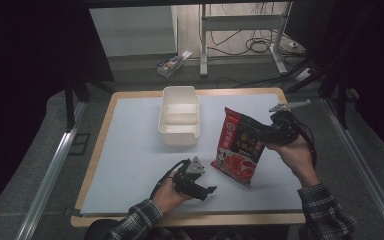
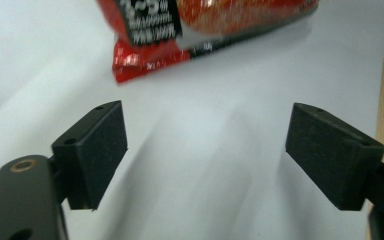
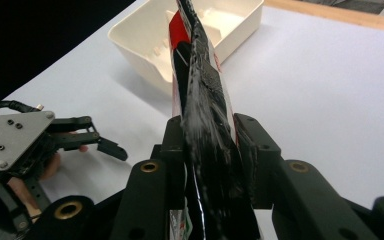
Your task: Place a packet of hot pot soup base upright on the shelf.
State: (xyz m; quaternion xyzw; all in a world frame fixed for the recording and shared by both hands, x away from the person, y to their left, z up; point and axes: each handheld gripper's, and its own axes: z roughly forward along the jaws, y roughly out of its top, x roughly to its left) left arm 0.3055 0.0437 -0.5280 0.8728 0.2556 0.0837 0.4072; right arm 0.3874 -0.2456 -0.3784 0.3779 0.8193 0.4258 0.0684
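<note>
A red and black snack bag (image 1: pixel 237 147) hangs tilted above the white table sheet, its lower corner close to the surface. My right gripper (image 1: pixel 268 136) is shut on the bag's right edge; in the right gripper view both pads (image 3: pixel 250 150) press on the crinkled bag (image 3: pixel 200 75). My left gripper (image 1: pixel 207 181) sits low at the front, just left of the bag's bottom, and is open. In the left gripper view its jaws (image 2: pixel 205 150) stand wide apart with bare sheet between them, and the bag's lower corner (image 2: pixel 150 35) is just beyond.
A white divided container (image 1: pixel 165 117) stands at the back centre of the sheet, left of the bag; its rim (image 3: pixel 130 37) lies behind the bag in the right gripper view. The wooden table edge (image 1: pixel 190 219) runs along the front. A small box (image 1: pixel 172 64) and cables lie on the floor beyond.
</note>
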